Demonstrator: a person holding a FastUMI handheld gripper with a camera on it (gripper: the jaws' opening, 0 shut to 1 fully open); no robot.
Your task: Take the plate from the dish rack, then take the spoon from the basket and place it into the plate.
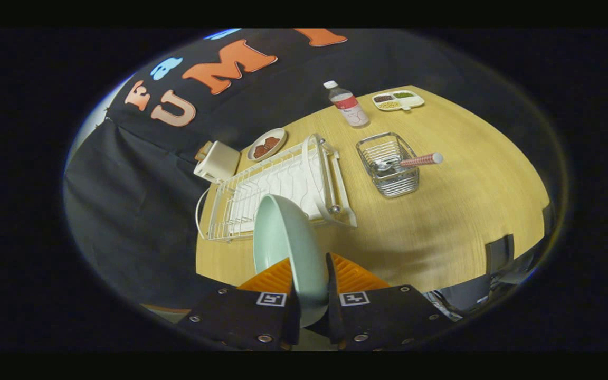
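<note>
The tongs (309,301) pinch the pale green round ceramic plate (288,248) on edge, lifted clear of the white wire dish rack (277,184). Next, I judge, it must be laid flat on the bench (441,232) beside that rack.

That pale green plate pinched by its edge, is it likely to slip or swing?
Probably stiff: the plate keeps its shape while the gripper clamps only its rim. Its glossy surface looks slippery, so it might pivot between the fingers. Likely breakable if dropped on the table.
</note>
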